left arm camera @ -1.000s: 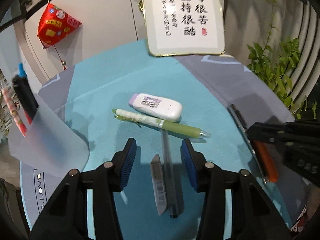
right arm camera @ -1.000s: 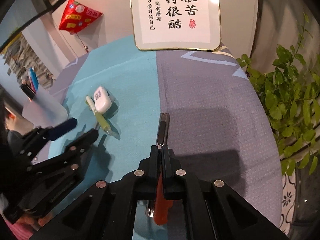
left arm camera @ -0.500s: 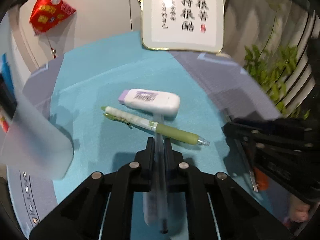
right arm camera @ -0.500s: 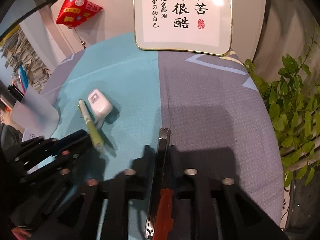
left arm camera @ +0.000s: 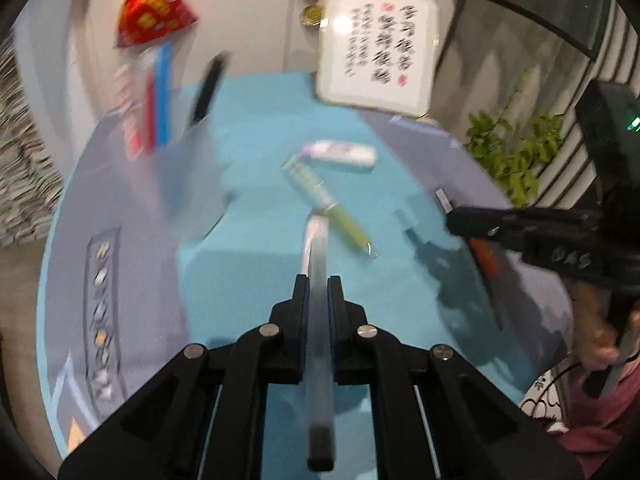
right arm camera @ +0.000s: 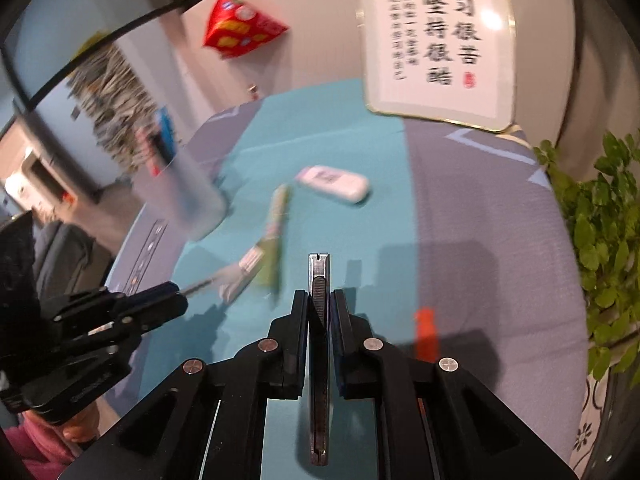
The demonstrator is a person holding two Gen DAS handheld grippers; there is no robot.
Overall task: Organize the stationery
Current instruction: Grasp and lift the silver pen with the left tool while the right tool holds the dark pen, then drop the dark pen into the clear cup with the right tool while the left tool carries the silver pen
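My left gripper (left arm camera: 318, 280) is shut on a clear pen (left arm camera: 316, 248) with a dark cap, held off the round table (left arm camera: 256, 280). My right gripper (right arm camera: 319, 296) is shut on a black utility knife (right arm camera: 319, 276), its metal tip pointing forward. In the left wrist view the right gripper (left arm camera: 454, 224) hangs at the right, with the knife tip sticking out. On the teal cloth lie a green pen (left arm camera: 332, 208) and a white correction tape (left arm camera: 340, 152). A translucent pen cup (left arm camera: 180, 176) with several pens stands at the left. The left gripper (right arm camera: 180, 300) shows at the lower left.
An orange item (right arm camera: 426, 332) lies on the grey cloth to the right of the knife. A framed calligraphy board (right arm camera: 436, 40) leans at the table's back edge. A leafy plant (right arm camera: 600, 220) stands off the right edge. A person's hand (left arm camera: 596, 320) holds the right gripper.
The left gripper closed on the clear pen and lifted it, swinging left toward the pen cup. The right gripper raised the knife, leaving the orange item on the cloth.
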